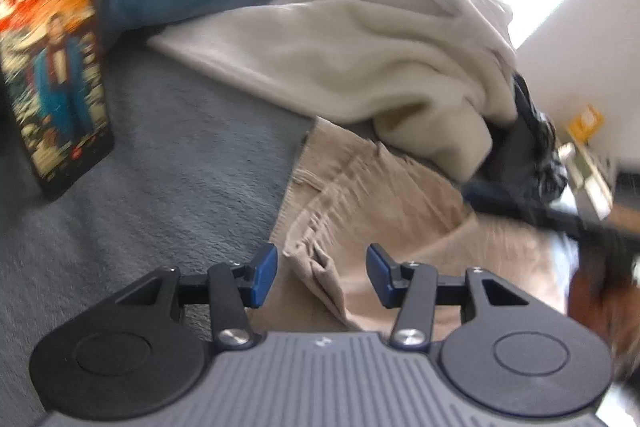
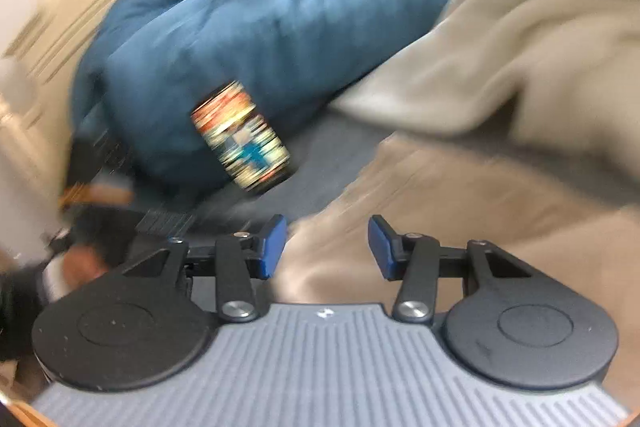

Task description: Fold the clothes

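Left claw [image 1: 322, 275]: jaws parted, nothing between the blue pads, hovering over the crumpled waistband end of the tan corduroy trousers [image 1: 384, 211]. Right claw [image 2: 327, 247]: jaws likewise apart and empty, above a blurred stretch of the same tan cloth. Trousers lie on the grey bed cover [image 1: 160, 167], partly under a cream garment [image 1: 360, 51] heaped beyond them. Blue quilted bedding [image 2: 248, 27] behind; picture-faced box [image 1: 52, 67] standing on the cover, well apart from the trousers. Handling advice, as judged: pinch the two waistband corners squarely, lift the cloth clear of the cream heap, smooth flat, then fold.
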{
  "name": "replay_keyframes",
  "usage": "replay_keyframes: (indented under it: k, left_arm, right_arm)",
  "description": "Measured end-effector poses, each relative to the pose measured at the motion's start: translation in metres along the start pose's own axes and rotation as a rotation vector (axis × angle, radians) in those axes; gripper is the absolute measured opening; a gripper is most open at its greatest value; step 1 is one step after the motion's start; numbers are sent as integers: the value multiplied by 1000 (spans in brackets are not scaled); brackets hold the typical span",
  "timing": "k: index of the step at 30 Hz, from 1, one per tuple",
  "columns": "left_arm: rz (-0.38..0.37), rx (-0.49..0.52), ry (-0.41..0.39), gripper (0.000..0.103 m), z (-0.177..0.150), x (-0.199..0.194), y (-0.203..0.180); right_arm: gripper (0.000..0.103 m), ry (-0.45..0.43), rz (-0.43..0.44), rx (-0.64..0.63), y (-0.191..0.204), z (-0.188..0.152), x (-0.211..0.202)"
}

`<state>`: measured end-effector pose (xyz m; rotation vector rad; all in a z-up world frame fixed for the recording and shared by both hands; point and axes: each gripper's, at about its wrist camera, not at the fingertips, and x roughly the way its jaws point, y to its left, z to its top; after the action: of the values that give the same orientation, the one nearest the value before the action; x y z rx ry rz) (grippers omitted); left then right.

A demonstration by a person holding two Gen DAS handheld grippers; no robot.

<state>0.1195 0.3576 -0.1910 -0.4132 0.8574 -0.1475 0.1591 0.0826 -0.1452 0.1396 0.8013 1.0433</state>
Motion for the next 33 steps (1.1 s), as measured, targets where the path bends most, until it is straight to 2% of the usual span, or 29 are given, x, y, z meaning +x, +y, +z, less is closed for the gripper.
replay_keyframes:
  k: [4,10,12,14,17,20,23,26,31,33]
  left_arm:
    - [21,53,16,49,-5,8,-7]
    - [37,45,1,43,-7,9,-5]
    - [43,31,-9,36,-6,10,-4]
    - [65,14,-7,29,-6,14,-3]
    - [91,-14,-14,22,-6,18,-3]
    - [89,-27,-66,16,-10,12,-6]
    - [91,-42,-111,15,-15,-1,-9]
    - [96,-70,-118,14,-21,-9,-7]
    - [116,-98,-81,13,-29,-6,-1]
    - [121,-104,-65,13,-29,-4,2]
  right_arm:
    - [44,70,-78,-50,-27,26,29]
    - [43,217,-80,-60,-53,35,74]
    - [37,239,-92,-80,-55,35,79]
    - [17,254,-109,-101,-55,35,81]
    - [6,251,-112,-111,-54,34,78]
    - [4,211,-136,-178,-41,35,72]
    - [4,150,-145,-278,-23,41,67]
    - [4,97,-130,-361,-6,48,68]
    - [4,143,-160,-500,8,41,98]
    - [4,166,-166,-494,4,36,113]
